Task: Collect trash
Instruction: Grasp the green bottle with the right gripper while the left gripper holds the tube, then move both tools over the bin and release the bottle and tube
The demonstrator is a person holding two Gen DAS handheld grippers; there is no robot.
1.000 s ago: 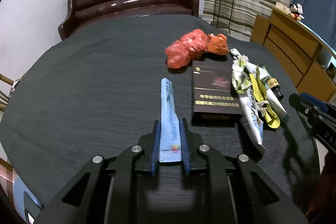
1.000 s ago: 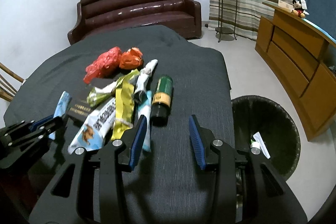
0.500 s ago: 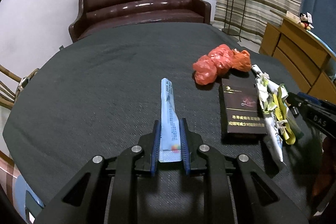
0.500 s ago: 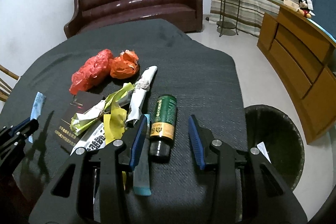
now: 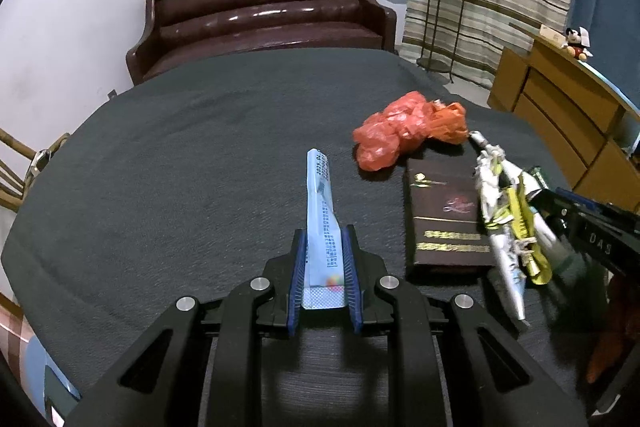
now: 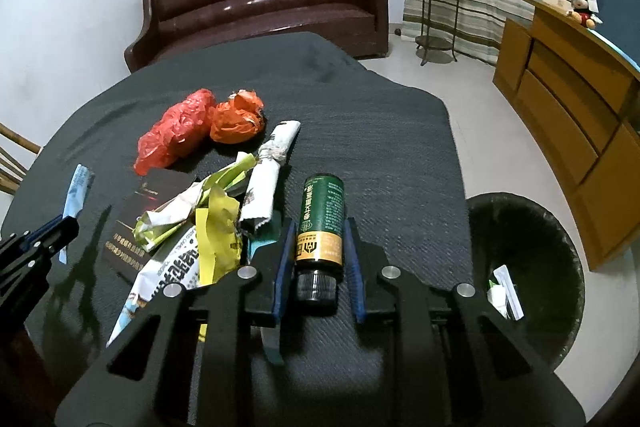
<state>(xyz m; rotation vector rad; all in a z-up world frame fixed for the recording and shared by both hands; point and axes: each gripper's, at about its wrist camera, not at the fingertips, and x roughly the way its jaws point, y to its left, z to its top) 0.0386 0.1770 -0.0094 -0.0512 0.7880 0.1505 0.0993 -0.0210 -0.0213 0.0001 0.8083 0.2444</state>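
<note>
On the dark grey tablecloth before a brown leather sofa, the left gripper clamps a blue sachet while the right gripper brackets a green bottle, contact unclear.

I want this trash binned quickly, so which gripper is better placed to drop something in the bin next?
Right. The right gripper brackets the green bottle, bin just beside it. The left gripper holds the blue sachet farther off.

bare tablecloth lies from 9 to 12 o'clock. wrappers and dark box crowd 2 o'clock
</note>
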